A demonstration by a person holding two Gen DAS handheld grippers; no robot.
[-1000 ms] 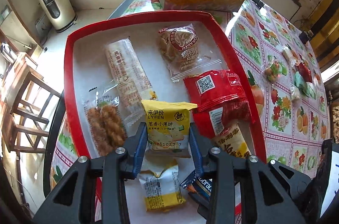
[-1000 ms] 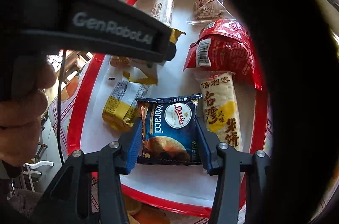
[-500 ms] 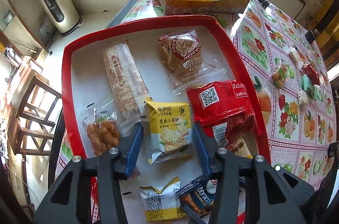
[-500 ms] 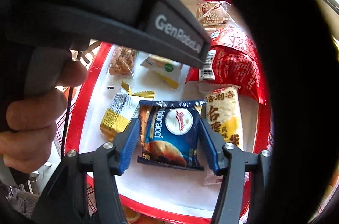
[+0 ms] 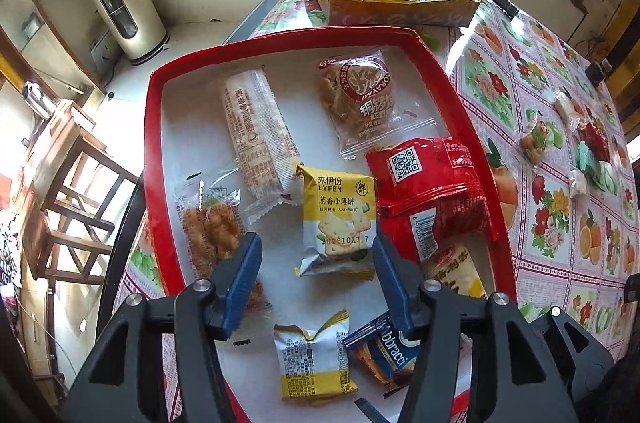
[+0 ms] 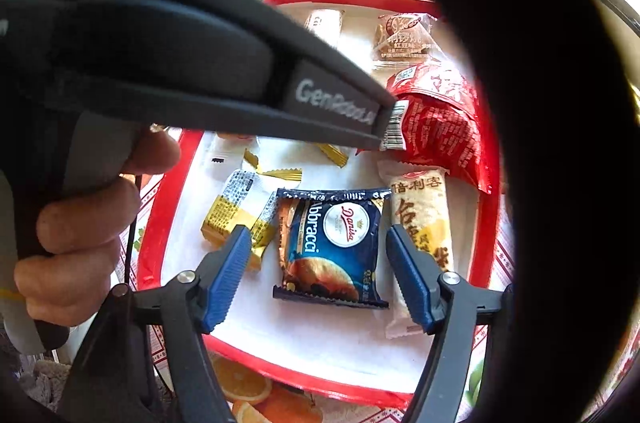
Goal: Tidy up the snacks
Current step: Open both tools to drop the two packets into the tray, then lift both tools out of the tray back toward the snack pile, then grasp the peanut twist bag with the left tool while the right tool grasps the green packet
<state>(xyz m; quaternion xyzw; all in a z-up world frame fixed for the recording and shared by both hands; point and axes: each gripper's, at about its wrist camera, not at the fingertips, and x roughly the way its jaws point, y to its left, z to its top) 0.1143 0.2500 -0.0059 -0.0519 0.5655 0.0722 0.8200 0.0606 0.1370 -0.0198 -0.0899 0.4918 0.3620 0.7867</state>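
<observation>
Snacks fill the red tray point(image 5: 154, 159), our landmark on the flowered bench point(image 5: 560, 159). We have both sets of jaws released: the left gripper point(image 5: 316, 273) has just been opening around the yellow cracker packet point(image 5: 340, 219), which lies near the tray's middle with the blue pads clear of it on both sides. The right gripper point(image 6: 320, 271) has likewise just been opening around the blue cookie packet point(image 6: 334, 247), which lies flat by the tray's near edge, touched by neither pad.

We judge both packets set down. Several loose snacks point(image 5: 588, 147) wait on the bench, well off the tray's right side, so more work looks likely.

The trouble we foresee is crowding. The left pads hang just beside the fried twist bag point(image 5: 210, 223) and the red bag point(image 5: 432, 183); pulling away at a slant could drag a wrapper edge along and scatter the row. The white rice cracker stick point(image 6: 420, 207) lies just beside the blue packet, so the right pad could catch it. The two tools also sit close over the tray and could knock together.
</observation>
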